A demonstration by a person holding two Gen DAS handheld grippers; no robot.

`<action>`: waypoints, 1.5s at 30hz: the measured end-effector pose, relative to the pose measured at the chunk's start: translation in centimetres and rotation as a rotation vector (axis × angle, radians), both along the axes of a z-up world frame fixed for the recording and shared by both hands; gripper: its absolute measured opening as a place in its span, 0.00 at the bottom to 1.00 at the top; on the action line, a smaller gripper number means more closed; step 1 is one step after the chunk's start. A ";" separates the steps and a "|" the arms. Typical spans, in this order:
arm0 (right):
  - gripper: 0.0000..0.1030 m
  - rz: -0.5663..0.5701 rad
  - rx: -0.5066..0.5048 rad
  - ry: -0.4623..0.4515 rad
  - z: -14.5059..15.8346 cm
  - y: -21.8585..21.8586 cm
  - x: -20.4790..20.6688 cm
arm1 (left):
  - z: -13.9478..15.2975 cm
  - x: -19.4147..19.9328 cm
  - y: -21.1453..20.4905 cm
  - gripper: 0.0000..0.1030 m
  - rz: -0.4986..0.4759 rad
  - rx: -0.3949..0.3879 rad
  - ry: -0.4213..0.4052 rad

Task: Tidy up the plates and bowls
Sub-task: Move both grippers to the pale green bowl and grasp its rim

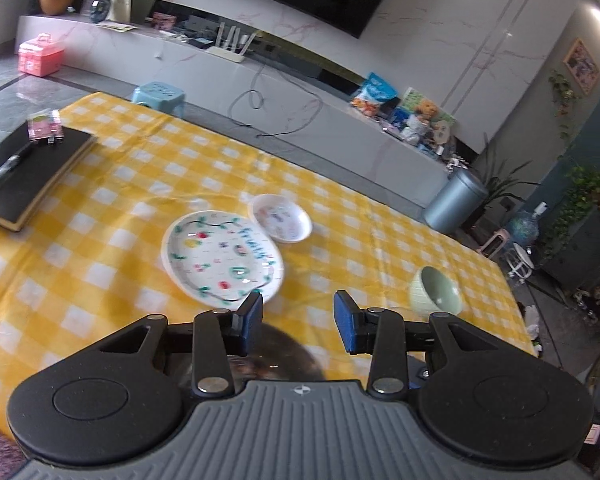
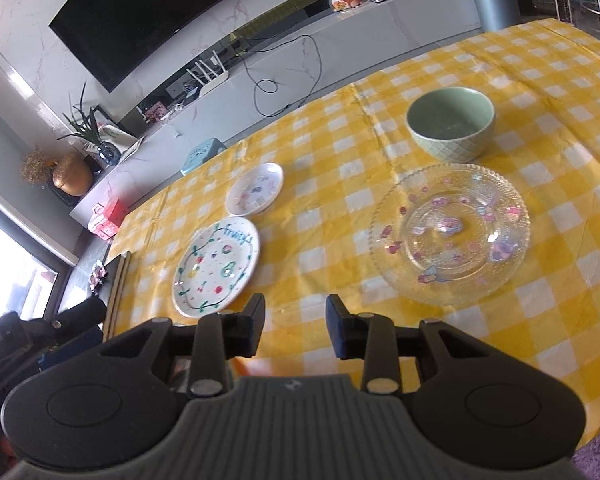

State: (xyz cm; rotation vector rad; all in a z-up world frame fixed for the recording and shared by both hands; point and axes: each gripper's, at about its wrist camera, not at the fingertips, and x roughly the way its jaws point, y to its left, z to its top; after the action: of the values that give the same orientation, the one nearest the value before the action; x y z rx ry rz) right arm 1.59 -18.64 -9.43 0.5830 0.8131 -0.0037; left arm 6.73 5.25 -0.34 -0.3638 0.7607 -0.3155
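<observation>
A white plate painted with fruit and green vines (image 1: 220, 256) (image 2: 216, 266) lies on the yellow checked tablecloth (image 1: 100, 216). Just behind it sits a small white saucer (image 1: 282, 218) (image 2: 255, 189). A pale green bowl (image 1: 436, 290) (image 2: 451, 123) stands upright to the right. In the right wrist view, a clear glass plate with pink and purple decals (image 2: 450, 234) lies in front of the bowl. My left gripper (image 1: 298, 302) hovers open just before the fruit plate's near rim, nothing between its fingers. My right gripper (image 2: 296, 306) is open and empty, between the fruit plate and the glass plate.
A black notebook with a pen and a pink clip (image 1: 24, 168) lies at the table's left side. Beyond the far edge are a blue stool (image 1: 158, 96), a low white TV bench (image 1: 340, 120) with cables and clutter, and a grey bin (image 1: 456, 202).
</observation>
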 end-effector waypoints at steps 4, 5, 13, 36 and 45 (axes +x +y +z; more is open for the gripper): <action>0.33 -0.046 -0.008 0.005 -0.8 -2.5 0.2 | -0.6 0.8 -3.2 0.43 -0.065 -0.028 -0.003; 0.33 -0.058 -0.011 0.006 -0.9 -3.1 0.2 | -0.8 1.0 -4.0 0.43 -0.079 -0.035 0.000; 0.32 -0.146 -0.035 0.005 -2.7 -8.5 0.4 | -3.8 2.5 -10.2 0.43 -0.160 -0.045 0.039; 0.32 -0.258 -0.090 -0.013 -3.7 -15.8 6.2 | -6.1 9.8 -21.3 0.42 -0.184 0.058 0.074; 0.32 -0.294 -0.090 -0.009 -3.6 -17.2 10.5 | -7.3 13.9 -23.7 0.42 -0.131 0.060 0.107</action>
State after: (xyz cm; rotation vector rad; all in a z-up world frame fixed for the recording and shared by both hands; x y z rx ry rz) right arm 12.05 -35.79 -13.05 0.6122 0.7086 -0.3047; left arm 20.65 -18.45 -7.60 -0.2758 0.8990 -0.3979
